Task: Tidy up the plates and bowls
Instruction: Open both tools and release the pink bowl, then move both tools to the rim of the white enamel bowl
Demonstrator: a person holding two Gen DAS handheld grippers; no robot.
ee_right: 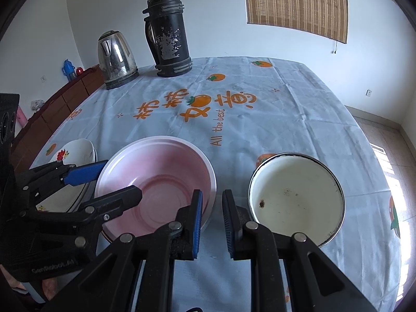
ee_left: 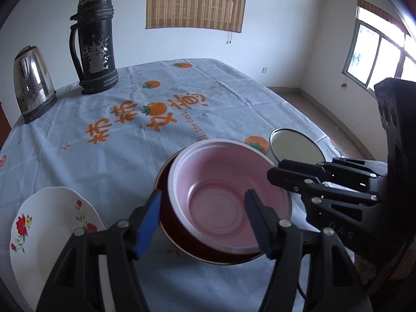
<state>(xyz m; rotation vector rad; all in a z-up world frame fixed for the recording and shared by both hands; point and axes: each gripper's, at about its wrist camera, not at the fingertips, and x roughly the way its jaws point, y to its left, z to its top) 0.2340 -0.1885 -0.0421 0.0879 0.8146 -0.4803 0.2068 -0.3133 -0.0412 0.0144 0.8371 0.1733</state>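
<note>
A pink bowl (ee_left: 221,202) (ee_right: 161,182) sits nested in a dark red bowl (ee_left: 169,234) on the tablecloth. My left gripper (ee_left: 204,223) (ee_right: 121,179) is open wide. It straddles the bowls' near-left rim, one blue pad outside and one inside, neither pressing. My right gripper (ee_right: 212,223) (ee_left: 273,173) is shut to a narrow slit with nothing in it. It hovers between the pink bowl and a white enamel bowl (ee_right: 293,195) (ee_left: 293,145) to the right. A white flowered plate (ee_left: 52,228) (ee_right: 75,150) lies to the left.
A steel kettle (ee_left: 32,83) (ee_right: 117,57) and a worn black thermos (ee_left: 95,44) (ee_right: 169,31) stand at the table's far left. The light blue printed tablecloth (ee_right: 260,119) covers the table. A dark wooden cabinet (ee_right: 52,109) runs along the left wall.
</note>
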